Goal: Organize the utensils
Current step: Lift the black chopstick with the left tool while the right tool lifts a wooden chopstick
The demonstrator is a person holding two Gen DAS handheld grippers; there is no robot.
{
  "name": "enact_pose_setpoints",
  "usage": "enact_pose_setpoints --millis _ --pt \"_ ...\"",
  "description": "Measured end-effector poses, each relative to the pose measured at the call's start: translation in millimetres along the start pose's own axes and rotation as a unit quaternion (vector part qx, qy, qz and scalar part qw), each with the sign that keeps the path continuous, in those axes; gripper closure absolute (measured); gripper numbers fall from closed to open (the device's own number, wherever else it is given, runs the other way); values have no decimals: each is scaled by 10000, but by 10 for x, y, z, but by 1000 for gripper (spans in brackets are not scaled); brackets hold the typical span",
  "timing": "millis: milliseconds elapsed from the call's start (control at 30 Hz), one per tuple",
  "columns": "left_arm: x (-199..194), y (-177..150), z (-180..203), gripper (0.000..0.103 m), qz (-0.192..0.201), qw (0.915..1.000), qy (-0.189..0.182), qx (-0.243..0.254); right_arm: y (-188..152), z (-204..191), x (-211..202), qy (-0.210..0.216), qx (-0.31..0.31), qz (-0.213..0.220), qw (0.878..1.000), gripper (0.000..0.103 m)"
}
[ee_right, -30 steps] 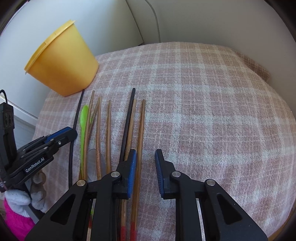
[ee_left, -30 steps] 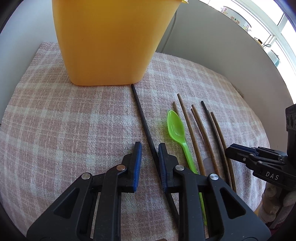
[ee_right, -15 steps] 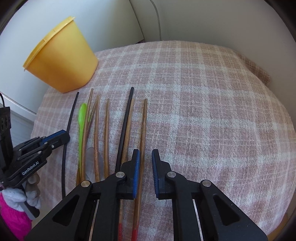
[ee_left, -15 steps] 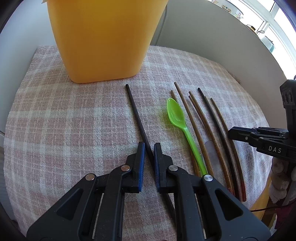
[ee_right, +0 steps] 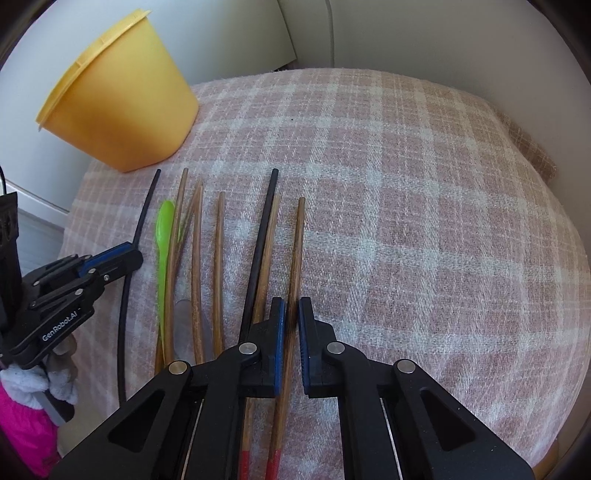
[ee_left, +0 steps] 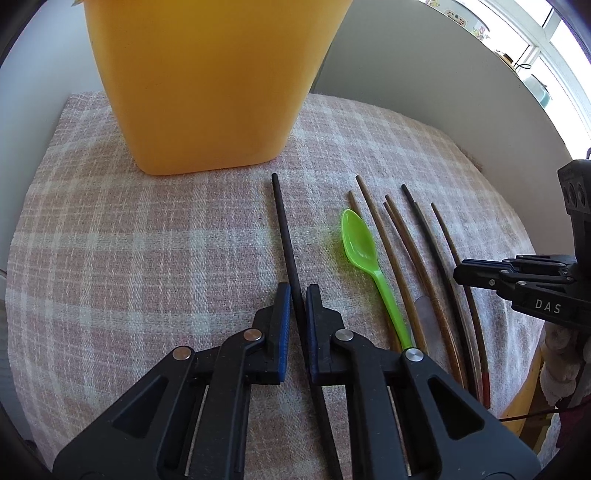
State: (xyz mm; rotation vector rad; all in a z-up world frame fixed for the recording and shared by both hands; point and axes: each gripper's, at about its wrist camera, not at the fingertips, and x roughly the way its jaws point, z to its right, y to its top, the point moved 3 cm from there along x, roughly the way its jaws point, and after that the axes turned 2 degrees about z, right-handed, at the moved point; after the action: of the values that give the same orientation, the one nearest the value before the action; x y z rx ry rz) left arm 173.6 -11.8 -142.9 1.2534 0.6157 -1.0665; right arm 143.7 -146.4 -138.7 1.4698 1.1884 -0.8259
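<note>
A yellow plastic tub (ee_left: pixel 207 81) stands at the back left of the checked cloth (ee_left: pixel 110 240); it also shows in the right wrist view (ee_right: pixel 118 110). My left gripper (ee_left: pixel 297 291) is shut on a black chopstick (ee_left: pixel 284 225) that points toward the tub. My right gripper (ee_right: pixel 291 306) is shut on a brown wooden chopstick (ee_right: pixel 297 251), the rightmost of the row. Between them lie a green plastic spoon (ee_left: pixel 364 254), several brown chopsticks (ee_right: pixel 197 258) and another black chopstick (ee_right: pixel 260 243).
The cloth (ee_right: pixel 424 221) covers a small table with white walls (ee_right: pixel 406 33) behind and to the right. A window (ee_left: pixel 532 44) is at the far right of the left wrist view. The person's pink sleeve (ee_right: pixel 22 435) is at the lower left.
Both grippers have closed: the left around the black chopstick, the right around the rightmost brown chopstick. Both have moved slightly forward over the cloth.
</note>
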Motion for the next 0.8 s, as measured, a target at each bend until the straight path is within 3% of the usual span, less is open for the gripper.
enact_pose_setpoints --millis 200,400,600,800 --pt "-273 -99 -195 98 265 9996 -40 -41 -17 -46 -262 -168 -180 483 9985 98" --pt "-637 -211 -153 99 634 9979 -92 -22 -113 -234 -500 -436 -416 959 9936 98" --pt "-986 -347 -146 99 1022 9947 -53 106 -167 -485 -714 -803 -959 1455 9814 99" --pt "-1262 -363 -182 100 1341 9909 -113 82 -109 -672 -894 -870 -1223 1816 9718 99"
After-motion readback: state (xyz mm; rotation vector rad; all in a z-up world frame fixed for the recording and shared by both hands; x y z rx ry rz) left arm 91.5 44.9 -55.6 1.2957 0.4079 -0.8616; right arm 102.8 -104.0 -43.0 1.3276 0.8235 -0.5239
